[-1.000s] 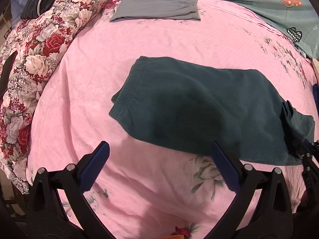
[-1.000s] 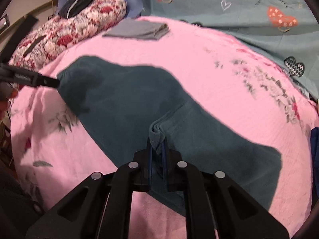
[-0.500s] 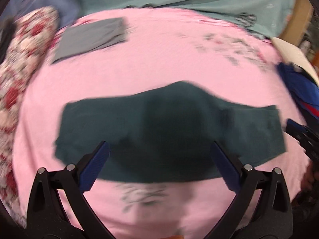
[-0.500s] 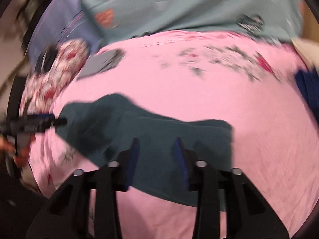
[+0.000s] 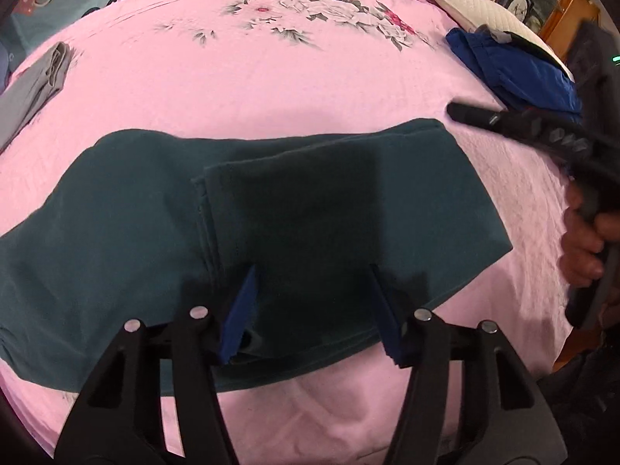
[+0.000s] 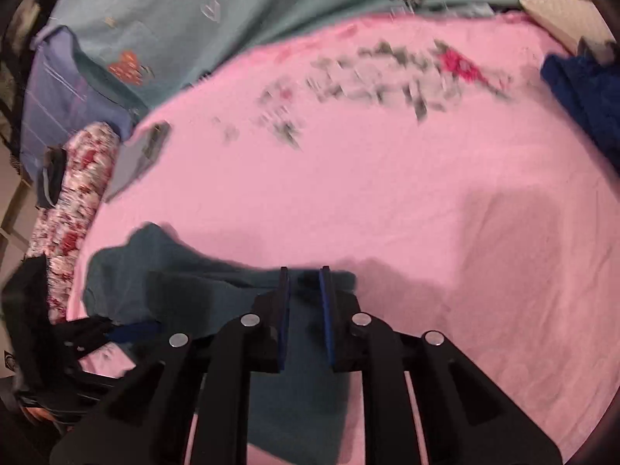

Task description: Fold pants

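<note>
Left gripper [image 5: 314, 310] closes, its half-open jaws straddling the folded teal pants [image 5: 116, 240]. Right gripper [image 6: 304, 317] narrows above the pants' edge, gripping nothing

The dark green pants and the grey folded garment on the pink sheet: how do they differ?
The dark green pants lie near the grippers, spread wide, with one flap folded over; the grey folded garment lies far off at the bed's left edge, as a narrow, compact stack. The pants are dark, the garment pale. Both rest flat on the pink floral bedsheet.

Right gripper [image 6: 304, 294] jaws closing, narrow gap, above dark teal pants [image 6: 186, 286] on pink bedsheet [image 6: 387, 193].
</note>
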`<state>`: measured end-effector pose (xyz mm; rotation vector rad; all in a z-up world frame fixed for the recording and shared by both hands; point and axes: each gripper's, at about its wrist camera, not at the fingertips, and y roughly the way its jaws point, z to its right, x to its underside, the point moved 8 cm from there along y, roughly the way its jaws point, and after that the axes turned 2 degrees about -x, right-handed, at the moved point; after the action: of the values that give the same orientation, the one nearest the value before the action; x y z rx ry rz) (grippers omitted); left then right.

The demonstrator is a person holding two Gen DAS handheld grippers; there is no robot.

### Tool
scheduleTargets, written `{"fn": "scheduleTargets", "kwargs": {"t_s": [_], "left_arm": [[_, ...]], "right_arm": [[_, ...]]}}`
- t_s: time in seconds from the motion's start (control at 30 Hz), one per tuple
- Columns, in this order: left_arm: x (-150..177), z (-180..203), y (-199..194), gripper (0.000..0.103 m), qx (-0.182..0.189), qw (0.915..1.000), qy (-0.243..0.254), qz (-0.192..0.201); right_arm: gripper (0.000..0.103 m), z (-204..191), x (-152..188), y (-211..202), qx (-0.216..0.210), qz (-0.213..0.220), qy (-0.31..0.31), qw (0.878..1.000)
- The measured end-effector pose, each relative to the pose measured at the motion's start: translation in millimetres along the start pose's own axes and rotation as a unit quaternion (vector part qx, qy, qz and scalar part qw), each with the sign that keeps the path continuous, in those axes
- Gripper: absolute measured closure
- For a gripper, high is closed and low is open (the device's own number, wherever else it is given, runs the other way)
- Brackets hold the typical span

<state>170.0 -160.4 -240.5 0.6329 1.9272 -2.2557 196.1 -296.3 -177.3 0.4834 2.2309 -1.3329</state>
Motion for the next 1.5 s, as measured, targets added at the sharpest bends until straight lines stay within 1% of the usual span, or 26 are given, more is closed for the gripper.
{"fn": "scheduleTargets", "kwargs": {"t_s": [0.03, 0.07, 0.13, 0.2, 0.23, 0.27, 0.33, 0.37, 0.43, 0.47, 0.5, 0.57, 0.63, 0.7, 0.77, 0.8, 0.87, 0.9, 0.97, 1.03, 1.13, 1.23, 1.3, 1.37, 1.43, 1.5], "left_arm": [[-0.1, -0.3, 0.5, 0.045, 0.001, 1.0000, -0.002, 0.001], [-0.2, -1.0, 1.2, 0.045, 0.004, 1.0000, -0.005, 0.002], [-0.5, -1.2, -2.2, 0.045, 0.010, 0.9999, -0.005, 0.002], [-3.8, -6.7, -10.8, 0.042, 0.007, 0.9999, -0.010, 0.007], [-4.5, -13.4, -31.0, 0.035, -0.002, 0.9996, -0.018, 0.023], [-5.8, -25.1, -42.5, 0.026, -0.012, 0.9989, -0.026, 0.037], [-1.8, -61.2, -68.4, 0.015, -0.046, 0.9953, -0.057, 0.064], [4.8, -82.4, -79.5, 0.015, -0.063, 0.9926, -0.076, 0.070], [19.4, -130.2, -94.9, 0.015, -0.090, 0.9855, -0.124, 0.072], [31.0, -159.0, -103.4, 0.015, -0.104, 0.9800, -0.153, 0.071], [45.4, -191.6, -112.6, 0.015, -0.121, 0.9725, -0.187, 0.068], [68.9, -236.8, -126.7, 0.015, -0.143, 0.9603, -0.231, 0.062], [94.5, -281.4, -144.0, 0.015, -0.163, 0.9461, -0.272, 0.062], [119.4, -317.4, -161.6, 0.015, -0.174, 0.9355, -0.300, 0.067], [131.0, -338.6, -169.0, 0.015, -0.175, 0.9306, -0.314, 0.069], [138.2, -349.7, -172.3, 0.015, -0.170, 0.9299, -0.318, 0.070], [144.4, -362.4, -174.5, 0.015, -0.160, 0.9324, -0.316, 0.070], [146.9, -365.8, -173.6, 0.015, -0.156, 0.9343, -0.313, 0.069], [147.8, -374.5, -171.4, 0.015, -0.141, 0.9398, -0.304, 0.069], [143.9, -383.5, -169.2, 0.015, -0.113, 0.9451, -0.297, 0.075], [134.5, -393.8, -167.8, 0.015, -0.083, 0.9493, -0.292, 0.081], [129.4, -402.5, -168.1, 0.015, -0.069, 0.9517, -0.285, 0.092], [128.1, -409.3, -168.0, 0.015, -0.064, 0.9507, -0.288, 0.096], [129.5, -417.1, -167.6, 0.015, -0.054, 0.9476, -0.298, 0.101], [131.7, -422.5, -167.7, 0.015, -0.047, 0.9456, -0.305, 0.103], [133.5, -426.4, -168.1, 0.015, -0.047, 0.9458, -0.304, 0.103]], "right_arm": [[0.086, -5.8, 0.9, -3.1, -0.004, -0.002, -0.009, 1.000], [0.082, -8.4, 6.9, 0.6, 0.001, -0.013, -0.021, 1.000], [0.082, 6.1, 37.8, 24.1, 0.042, -0.065, -0.039, 0.996], [0.083, 7.9, 42.9, 27.8, 0.041, -0.061, -0.029, 0.997], [0.082, 6.4, 42.3, 22.1, 0.042, -0.062, -0.020, 0.997], [0.080, -2.5, 36.7, 14.0, 0.031, -0.056, -0.006, 0.998], [0.073, -19.9, 31.5, 1.4, 0.019, -0.033, -0.008, 0.999], [0.063, -30.1, 30.6, -2.0, 0.021, -0.028, -0.022, 0.999], [0.061, -62.4, 34.7, -2.7, 0.018, -0.028, -0.065, 0.997], [0.061, -77.0, 37.8, -0.3, 0.014, -0.031, -0.085, 0.996], [0.061, -99.8, 42.3, 6.8, 0.008, -0.040, -0.108, 0.993], [0.061, -137.3, 54.1, 14.1, -0.012, -0.052, -0.136, 0.989], [0.057, -184.4, 65.2, 26.4, -0.036, -0.063, -0.172, 0.983], [0.053, -236.8, 75.3, 46.0, -0.056, -0.069, -0.215, 0.972], [0.052, -274.3, 81.3, 61.8, -0.068, -0.073, -0.246, 0.964], [0.052, -297.5, 85.3, 73.1, -0.073, -0.076, -0.263, 0.959], [0.052, -340.2, 92.1, 94.7, -0.078, -0.075, -0.291, 0.950], [0.052, -352.9, 94.5, 100.9, -0.077, -0.073, -0.300, 0.948], [0.052, -379.3, 101.2, 117.7, -0.066, -0.072, -0.321, 0.942], [0.052, -403.3, 110.4, 138.4, -0.046, -0.077, -0.340, 0.936], [0.052, -418.0, 119.0, 164.2, -0.023, -0.092, -0.351, 0.932], [0.052, -426.9, 122.8, 185.7, -0.013, -0.100, -0.346, 0.933], [0.052, -430.1, 126.7, 203.5, 0.000, -0.114, -0.341, 0.933], [0.052, -431.0, 130.7, 218.7, 0.013, -0.124, -0.341, 0.932], [0.052, -432.6, 131.2, 229.5, 0.028, -0.121, -0.343, 0.931], [0.052, -431.9, 129.1, 238.9, 0.046, -0.118, -0.344, 0.930]]}}
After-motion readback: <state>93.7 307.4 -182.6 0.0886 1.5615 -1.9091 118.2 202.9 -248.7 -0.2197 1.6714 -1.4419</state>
